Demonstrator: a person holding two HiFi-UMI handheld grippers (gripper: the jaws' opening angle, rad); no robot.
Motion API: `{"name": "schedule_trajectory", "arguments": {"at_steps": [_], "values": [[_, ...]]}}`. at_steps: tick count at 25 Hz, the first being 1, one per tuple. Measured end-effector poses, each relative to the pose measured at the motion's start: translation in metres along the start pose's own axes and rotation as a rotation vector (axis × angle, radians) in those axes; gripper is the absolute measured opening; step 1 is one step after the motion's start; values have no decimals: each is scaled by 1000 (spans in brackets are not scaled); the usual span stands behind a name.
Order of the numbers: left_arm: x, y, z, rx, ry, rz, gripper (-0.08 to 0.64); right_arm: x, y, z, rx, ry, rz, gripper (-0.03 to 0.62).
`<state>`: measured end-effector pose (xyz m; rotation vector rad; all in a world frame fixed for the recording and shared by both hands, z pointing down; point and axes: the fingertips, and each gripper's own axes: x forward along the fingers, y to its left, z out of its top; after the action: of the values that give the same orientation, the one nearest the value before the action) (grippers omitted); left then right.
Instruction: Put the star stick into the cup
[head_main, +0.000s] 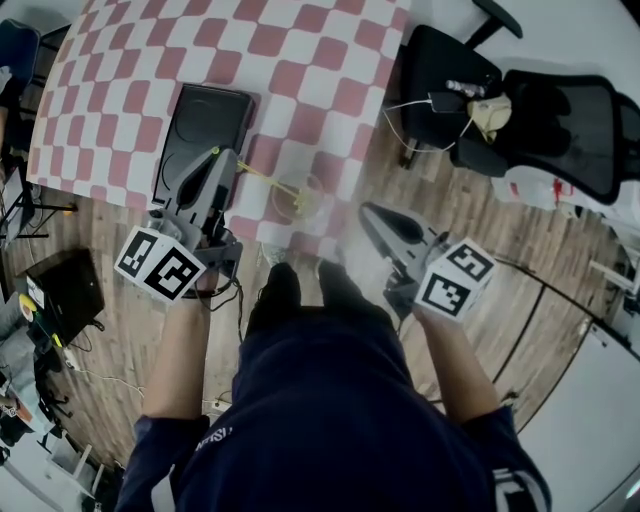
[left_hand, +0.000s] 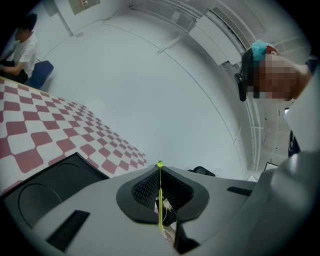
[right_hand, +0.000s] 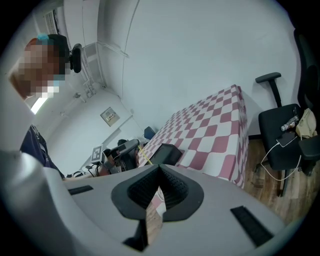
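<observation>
Star stick (left_hand: 160, 195), a thin yellow-green rod with a bead tip, sits pinched in the left claw (left_hand: 159, 167); the right claw (right_hand: 159, 170) is closed and empty.

The cup (head_main: 312, 190) is clear plastic, the tablecloth (head_main: 300, 60) matt, the floor (head_main: 520, 240) wood.

Yellow stick (head_main: 262, 177), end at clear cup (head_main: 314, 203)

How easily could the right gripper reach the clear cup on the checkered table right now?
Probably easily. The right gripper, empty, points at the edge of the table where the cup stands, with nothing between. The only thing nearby is the star stick, held by the left gripper, slanting in from the other side.
</observation>
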<state>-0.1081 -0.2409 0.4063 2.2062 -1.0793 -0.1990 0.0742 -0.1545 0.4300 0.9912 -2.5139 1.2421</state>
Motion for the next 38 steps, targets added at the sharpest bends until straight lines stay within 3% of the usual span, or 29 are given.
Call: {"name": "schedule_trajectory", "arguments": {"at_steps": [12,20,25,28,38], "values": [[15,36,-38,-104,-14,53,32,15,-24,-10,23,71,3,16],[16,48,-47,-130,-47,79,32,22,-29,-11,27,95,2,15],[14,50,-52,-108,-11,82,45,29,-26,-12,26,103,13,17],[14,53,-59,-116,26,85,121,33,-24,-12,25,106,16,16],[7,56,-77,-121,101,86,167,40,-16,-17,23,107,23,17]]}}
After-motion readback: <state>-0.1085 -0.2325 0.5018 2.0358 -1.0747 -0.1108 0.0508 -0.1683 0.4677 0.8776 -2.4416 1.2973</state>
